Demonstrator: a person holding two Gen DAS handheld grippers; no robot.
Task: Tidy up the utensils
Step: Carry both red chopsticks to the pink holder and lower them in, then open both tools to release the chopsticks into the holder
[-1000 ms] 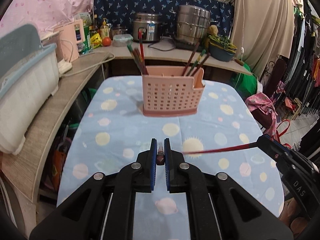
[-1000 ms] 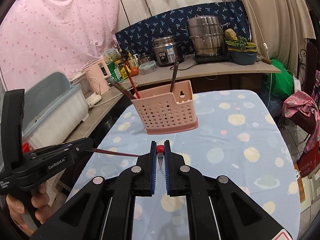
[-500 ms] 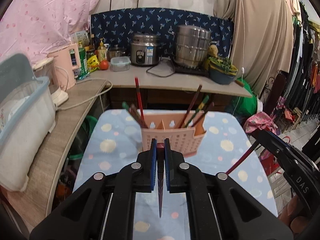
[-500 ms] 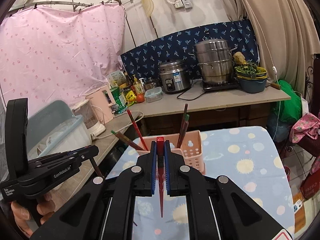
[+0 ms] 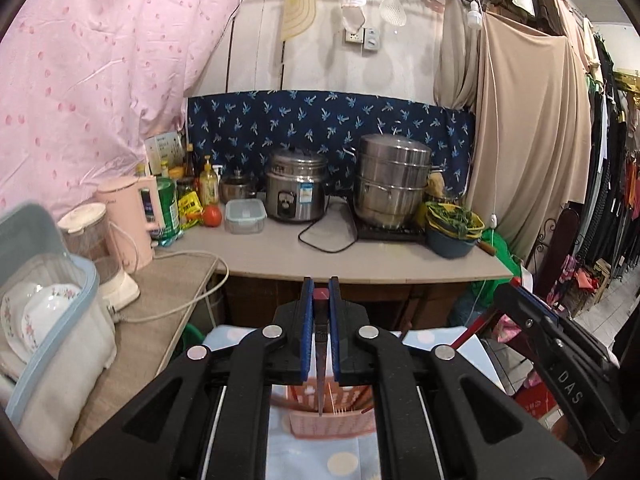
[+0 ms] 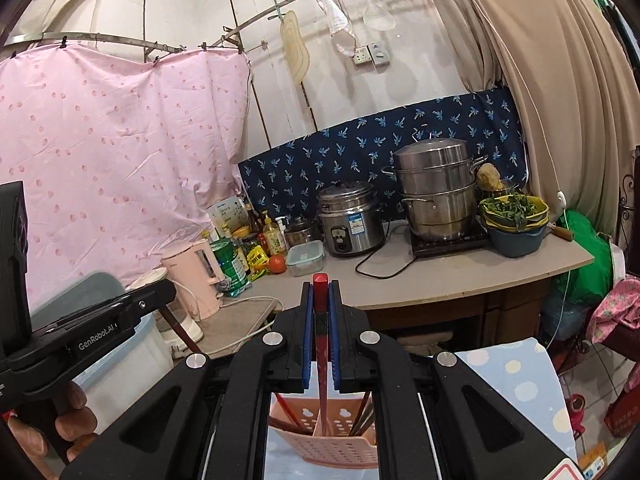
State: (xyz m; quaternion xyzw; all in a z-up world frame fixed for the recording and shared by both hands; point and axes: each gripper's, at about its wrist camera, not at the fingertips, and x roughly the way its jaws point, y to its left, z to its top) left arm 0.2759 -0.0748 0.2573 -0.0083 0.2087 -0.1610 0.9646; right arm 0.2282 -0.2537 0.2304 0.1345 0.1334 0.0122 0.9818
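My left gripper (image 5: 320, 286) is shut on a dark chopstick (image 5: 320, 364) that hangs tip-down over the pink perforated utensil holder (image 5: 332, 420). My right gripper (image 6: 320, 288) is shut on a red chopstick (image 6: 321, 360), also hanging upright, with its tip inside or just above the pink holder (image 6: 340, 440), where several other chopsticks stand. The right gripper (image 5: 560, 360) shows at the right of the left wrist view with its red chopstick (image 5: 468, 330). A hand carries the left gripper (image 6: 88, 332) at the left of the right wrist view.
The holder stands on a table with a blue spotted cloth (image 6: 516, 380). Behind is a counter (image 5: 320, 256) with a rice cooker (image 5: 296, 196), steamer pot (image 5: 394, 180), pink kettle (image 5: 136, 220), bottles and a bowl of greens (image 5: 454, 228). A lidded dish bin (image 5: 44, 320) sits at the left.
Both grippers have risen and tilted up, each with its chopstick, which now hangs vertically over the holder. The holder has slid from mid-view to the bottom of both views.
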